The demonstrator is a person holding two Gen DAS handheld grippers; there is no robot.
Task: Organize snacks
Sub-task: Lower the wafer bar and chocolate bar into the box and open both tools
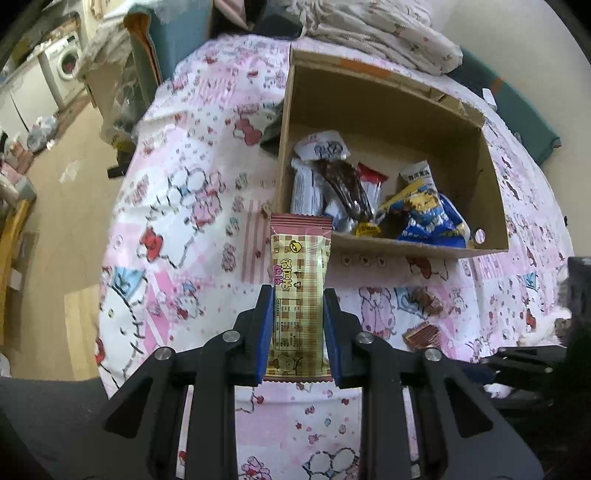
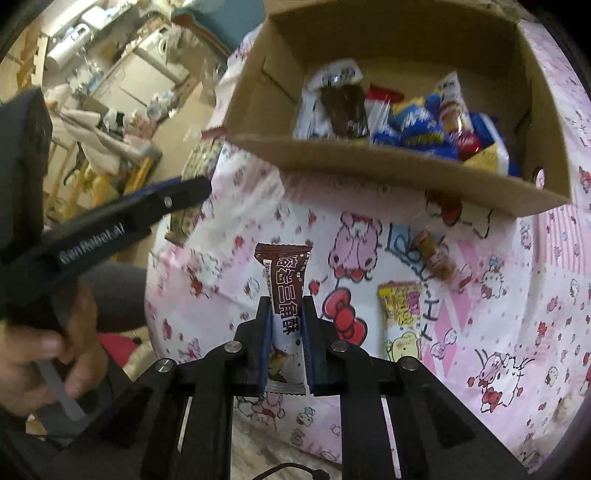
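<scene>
A lived-in home is showing here: a bed (image 1: 207,192) wearing a pink cartoon sheet, rumpled bedding (image 1: 373,29) lying beyond the fingers, and a washing machine (image 1: 68,62) standing far off to their left among household clutter.
</scene>
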